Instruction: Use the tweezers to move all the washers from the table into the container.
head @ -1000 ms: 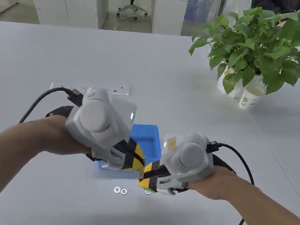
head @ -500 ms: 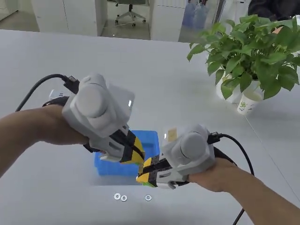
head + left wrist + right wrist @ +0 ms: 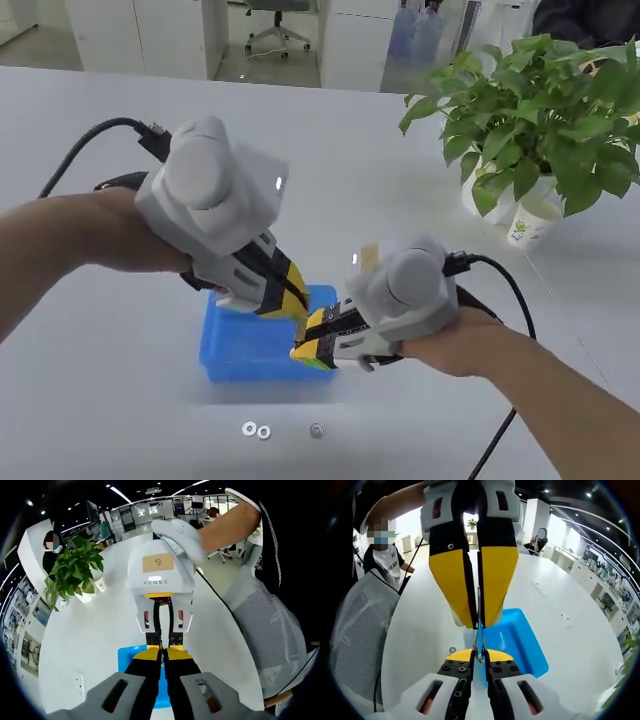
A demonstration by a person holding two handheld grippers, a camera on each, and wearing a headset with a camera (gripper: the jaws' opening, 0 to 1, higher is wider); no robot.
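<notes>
Now both claws meet above the blue container (image 3: 240, 345): my left gripper (image 3: 292, 300) and right gripper (image 3: 310, 352) are each pressed together on the thin steel tweezers (image 3: 479, 640), tip to tip. Three washers (image 3: 257, 431) lie on the white table (image 3: 120, 400) just in front of the container. They look small, light, flat and slick, so I judge the tweezers should nip one by its rim or through its hole. A second ago the claws hung lower, right over the washers; they now sit up by the container's near corner.
</notes>
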